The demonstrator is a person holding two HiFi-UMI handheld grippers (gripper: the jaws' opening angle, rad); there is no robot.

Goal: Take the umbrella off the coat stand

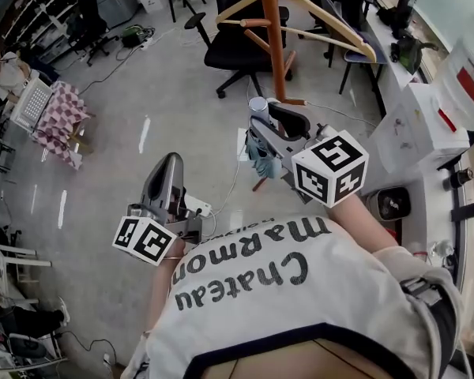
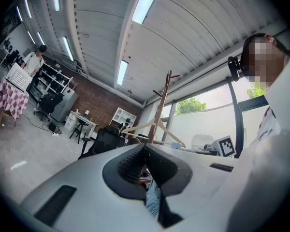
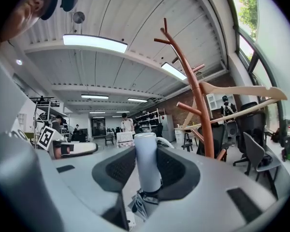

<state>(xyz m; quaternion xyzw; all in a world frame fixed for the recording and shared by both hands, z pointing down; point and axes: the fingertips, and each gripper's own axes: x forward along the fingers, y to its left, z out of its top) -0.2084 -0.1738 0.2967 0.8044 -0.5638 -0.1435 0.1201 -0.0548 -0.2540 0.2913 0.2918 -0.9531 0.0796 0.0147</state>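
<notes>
— Entry for the right gripper (image 1: 261, 129)?
— Clamped on the umbrella (image 1: 261, 155). Pads on either side of the pale handle (image 3: 147, 163), handle upright, folded cloth hanging below the jaws.

— Location of the umbrella relative to the coat stand (image 1: 275, 46)?
— Apart from it, carried in the gripper. In the head view, orange pole at 12 o'clock from the gripper. In the right gripper view, pole and pegs at 2 o'clock from the handle, further back, with a gap between.

— Anything on the stand itself?
— One wooden hanger (image 1: 365, 48), hung across the pole, long arm running out toward 4 o'clock.

— Entry for the left gripper (image 1: 172, 163)?
— Closed, tips together, nothing pinched between them. Sits at 8 o'clock from the right gripper, well apart from umbrella and stand.

— Surroundings?
— Black office chair (image 1: 237, 50) behind the stand, at 11 o'clock from the right gripper. Table with a checked cloth (image 1: 59, 113) far off at 9 o'clock.
</notes>
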